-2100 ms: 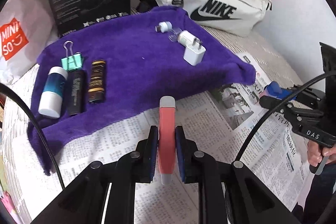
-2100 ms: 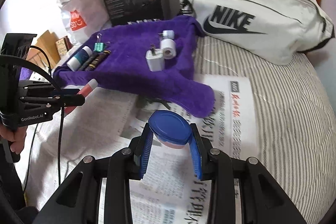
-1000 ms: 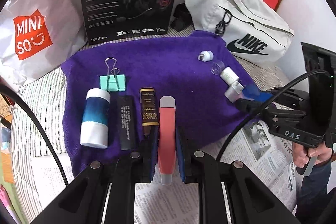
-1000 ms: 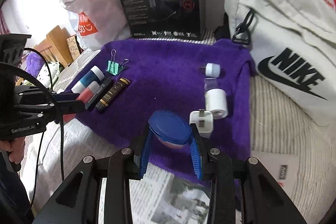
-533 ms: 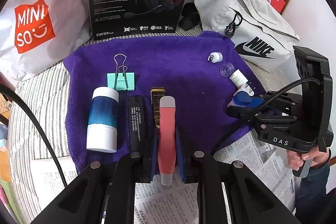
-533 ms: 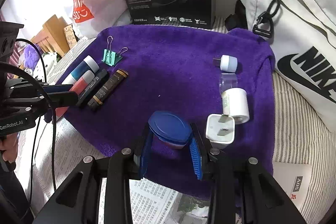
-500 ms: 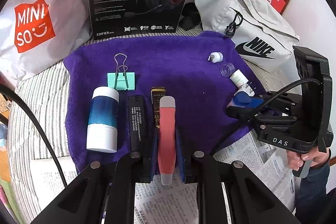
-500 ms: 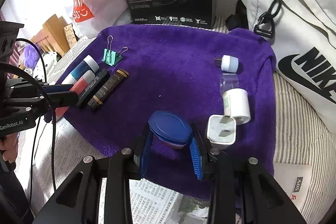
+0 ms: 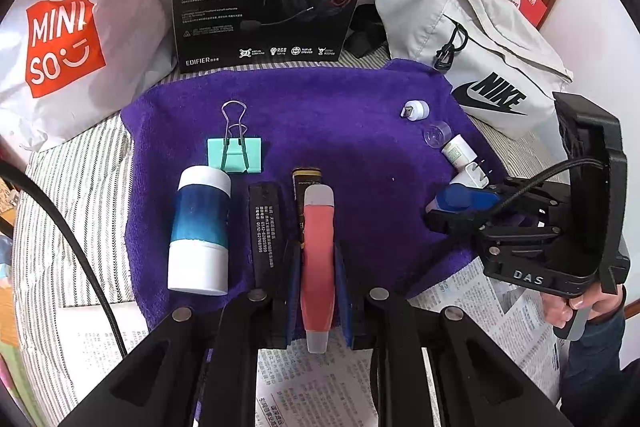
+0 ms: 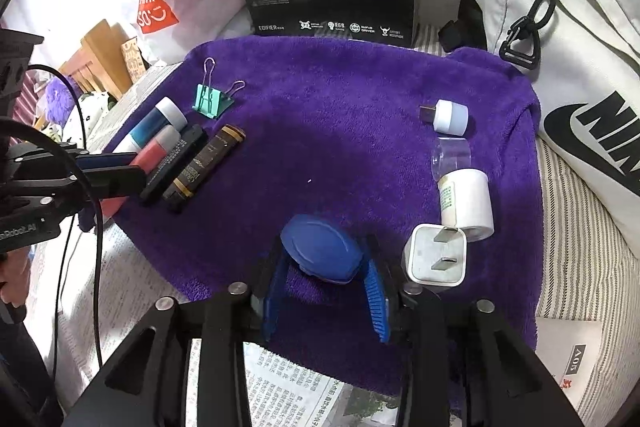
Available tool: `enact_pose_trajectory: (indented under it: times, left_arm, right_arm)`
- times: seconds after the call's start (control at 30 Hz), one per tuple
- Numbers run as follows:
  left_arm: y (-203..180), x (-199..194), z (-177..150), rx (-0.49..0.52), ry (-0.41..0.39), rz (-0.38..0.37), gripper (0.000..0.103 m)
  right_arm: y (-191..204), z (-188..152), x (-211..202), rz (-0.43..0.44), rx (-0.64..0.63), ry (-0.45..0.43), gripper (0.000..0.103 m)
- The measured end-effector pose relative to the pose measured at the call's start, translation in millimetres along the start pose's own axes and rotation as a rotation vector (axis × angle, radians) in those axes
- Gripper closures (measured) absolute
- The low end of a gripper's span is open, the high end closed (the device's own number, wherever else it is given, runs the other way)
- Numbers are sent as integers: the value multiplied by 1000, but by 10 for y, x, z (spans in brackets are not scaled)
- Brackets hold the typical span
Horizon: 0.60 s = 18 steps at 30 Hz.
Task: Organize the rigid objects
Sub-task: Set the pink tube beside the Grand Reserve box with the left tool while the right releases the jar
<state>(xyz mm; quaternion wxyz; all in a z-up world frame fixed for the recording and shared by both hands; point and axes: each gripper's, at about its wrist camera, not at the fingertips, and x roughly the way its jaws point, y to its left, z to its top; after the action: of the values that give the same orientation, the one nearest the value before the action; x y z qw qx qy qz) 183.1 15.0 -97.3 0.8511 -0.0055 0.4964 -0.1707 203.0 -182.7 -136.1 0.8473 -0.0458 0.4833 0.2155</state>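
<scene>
Most of the sorting looked done. On the purple towel point(image 9: 360, 131) a left row held the clip point(image 9: 235, 155), blue-white bottle point(image 9: 199, 231), black stick point(image 9: 264, 227) and brown tube point(image 9: 306, 179); a right column held the USB plug point(image 10: 450, 117), clear cap point(image 10: 452, 153), white roll point(image 10: 466, 205) and charger point(image 10: 436, 255).

Two things remained. The left gripper point(image 9: 318, 267), tilted steeply down over the towel's near edge, was clamped on the red tube point(image 9: 318, 259), just beside the brown tube. The right gripper point(image 10: 326, 279), pitched likewise, had just been opening; its fingers point(image 10: 376, 299) stood apart from the blue lid point(image 10: 322, 253), which seemed set down beside the charger.
</scene>
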Motion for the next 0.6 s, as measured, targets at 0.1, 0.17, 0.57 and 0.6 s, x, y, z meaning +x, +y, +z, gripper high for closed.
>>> enact_pose_trajectory:
  times: [0.1,0.17,0.57,0.6]
  left_arm:
    - [5,45,13,-1,10,0,86]
    - [0,85,30,5,18,0,86]
    - [-145,326,207,33,54,-17,86]
    - [-163,354,226,36,57,-18,86]
  right_arm:
    - [-3,-11,-19,15,10,6,56]
    - [3,-19,-44,13,8,3,54]
    - [-92,-109,-375,-13,17,-41,54]
    - [-115,-122,-410,-16,20,-48,54]
